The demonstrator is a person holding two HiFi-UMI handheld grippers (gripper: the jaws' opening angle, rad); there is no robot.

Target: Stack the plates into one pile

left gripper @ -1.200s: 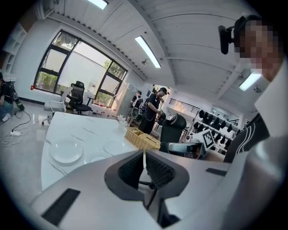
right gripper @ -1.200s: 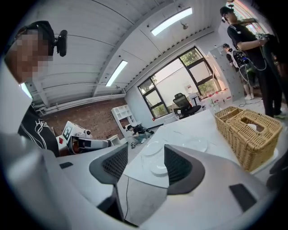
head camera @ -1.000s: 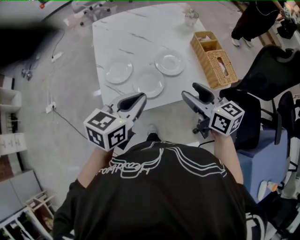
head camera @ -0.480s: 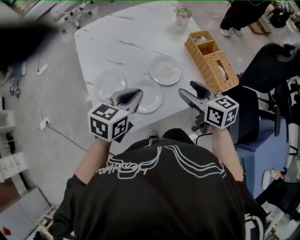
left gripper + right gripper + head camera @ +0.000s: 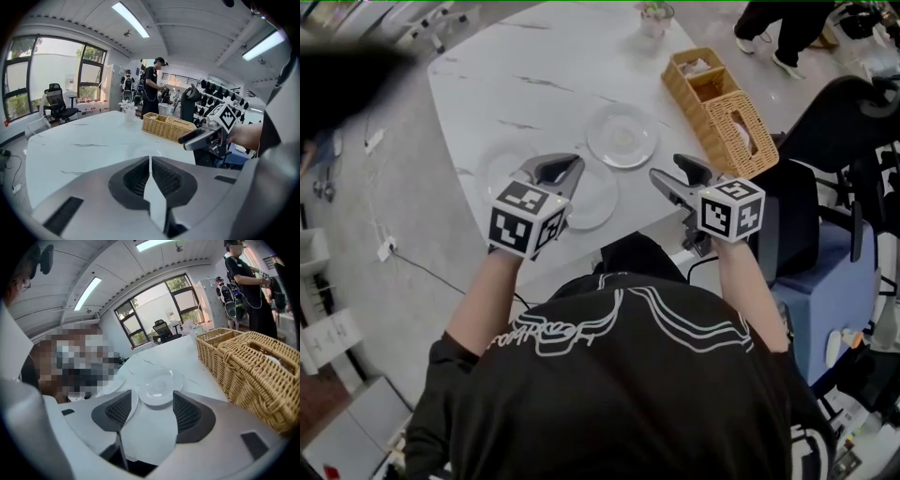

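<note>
1. Step in hand, as I judge it: the approach, before any pick. All three plates lie singly on the counter [image 5: 516, 84], none on another, so the pile is not yet begun.
2. Left gripper [image 5: 555, 171]: jaws clenched together, nothing between them in its own view [image 5: 150, 161]. It hangs over the near edge of the counter. The middle plate [image 5: 600, 199] lies just ahead of its tips and is partly covered by it in the head view. The third plate [image 5: 499, 167] lies off to its left.
3. Right gripper [image 5: 667, 169]: jaws released and spread wide, empty. In its own view [image 5: 152, 408] the far plate [image 5: 159, 385] sits ahead, framed between the jaws but clear of both pads. The wicker basket [image 5: 722, 112] stands close on its right.
4. Next move, judged:
   - The right gripper seems best placed to go forward and down to the far plate's rim, one jaw over the lip and one under. It should stay clear of the basket.
   - The left gripper must open before it can take anything.
5. Handling note: the rims look low and smooth, so I would expect a shallow bite to slip. Carry the plate level to the middle plate.
</note>
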